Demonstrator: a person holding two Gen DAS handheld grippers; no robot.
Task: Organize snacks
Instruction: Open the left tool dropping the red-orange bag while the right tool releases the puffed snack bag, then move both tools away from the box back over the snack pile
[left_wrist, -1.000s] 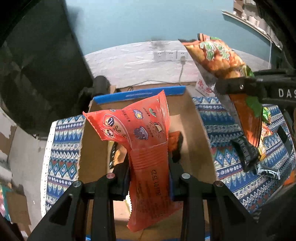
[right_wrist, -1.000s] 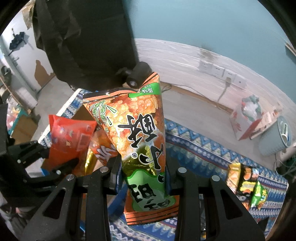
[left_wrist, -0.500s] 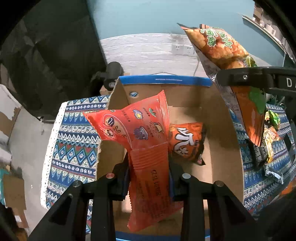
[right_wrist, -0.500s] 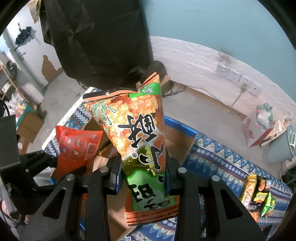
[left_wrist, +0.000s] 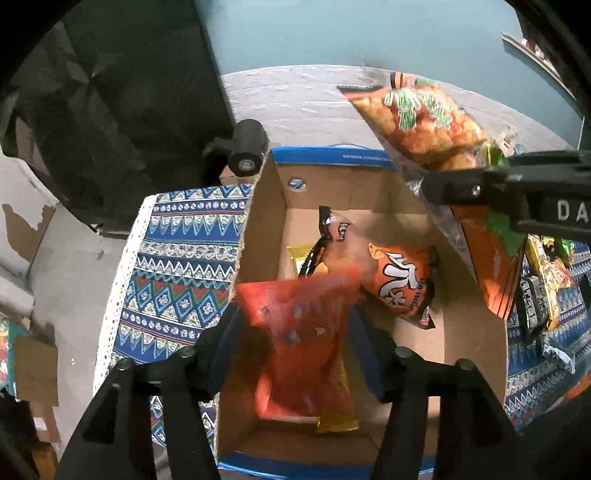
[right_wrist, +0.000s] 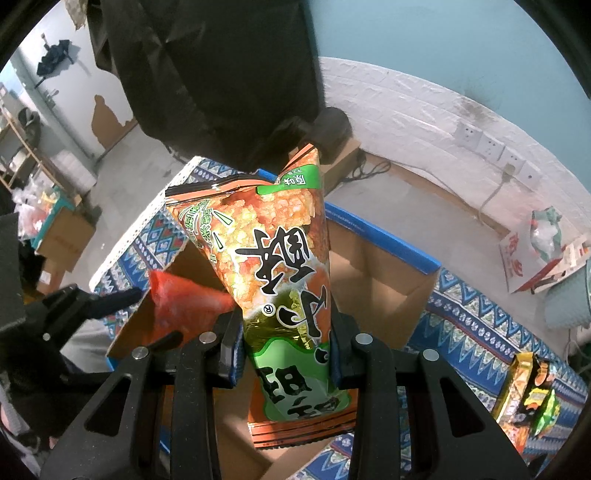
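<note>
The left gripper (left_wrist: 295, 332) is opening; a blurred red snack packet (left_wrist: 303, 339) sits loose between its jaws, low in the frame over the cardboard box (left_wrist: 476, 332). The right gripper (right_wrist: 284, 354) clamps an orange-green crisp bag (right_wrist: 273, 266). Only the left view shows an orange packet (left_wrist: 399, 284) inside the box.

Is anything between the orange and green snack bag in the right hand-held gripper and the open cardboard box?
Nothing visible blocks it. The orange and green snack bag hangs over the open cardboard box, whose top is uncovered.
</note>
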